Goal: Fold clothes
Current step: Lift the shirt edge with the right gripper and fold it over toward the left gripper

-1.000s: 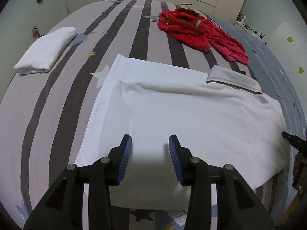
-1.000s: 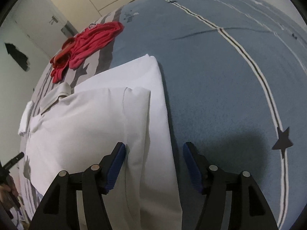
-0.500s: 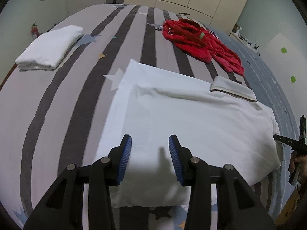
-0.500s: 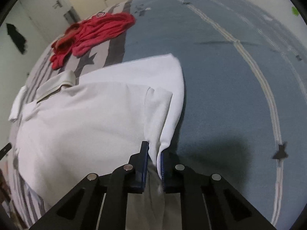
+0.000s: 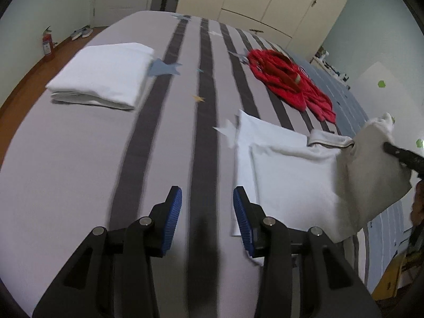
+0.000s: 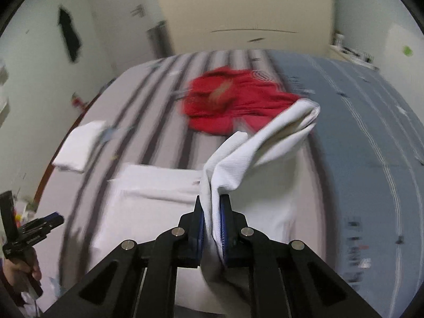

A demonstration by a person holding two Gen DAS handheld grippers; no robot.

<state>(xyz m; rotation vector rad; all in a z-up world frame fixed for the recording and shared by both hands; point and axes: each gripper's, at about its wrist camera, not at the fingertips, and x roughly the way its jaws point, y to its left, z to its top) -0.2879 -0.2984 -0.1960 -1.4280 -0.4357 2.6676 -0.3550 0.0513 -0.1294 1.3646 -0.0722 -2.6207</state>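
The left wrist view takes in the bed point(image 5: 79, 164) with its grey cover and dark stripes. The left gripper point(image 5: 207, 220) hovers above a dark stripe with its blue-padded fingers point(image 5: 173, 212) spread apart and nothing between them. A folded white garment point(image 5: 103, 74) lies far to the left, and a crumpled red garment point(image 5: 288, 84) lies toward the far side. The white polo shirt point(image 5: 291, 169) lies on the bed just right of the left gripper, collar toward the red garment. This view alone shows a red fire extinguisher point(image 5: 47, 45) on the floor by the wall and cream wardrobe doors point(image 5: 265, 0) behind the bed.

The right wrist view shows what the other cuts off: the right gripper point(image 6: 212, 228) has its fingers point(image 6: 225, 225) closed on a gathered edge of the white polo shirt point(image 6: 238, 164), which rises in a fold off the bed point(image 6: 357, 145). In the left wrist view only a black tip of that gripper shows at the right edge, under raised cloth.

The red garment point(image 6: 233, 100) bears a pale round emblem; motion blur makes it unreadable. The folded white garment point(image 6: 82, 143) is smeared too. The left gripper point(image 6: 34, 228) appears at lower left, held by a hand point(image 6: 23, 273) partly out of frame.
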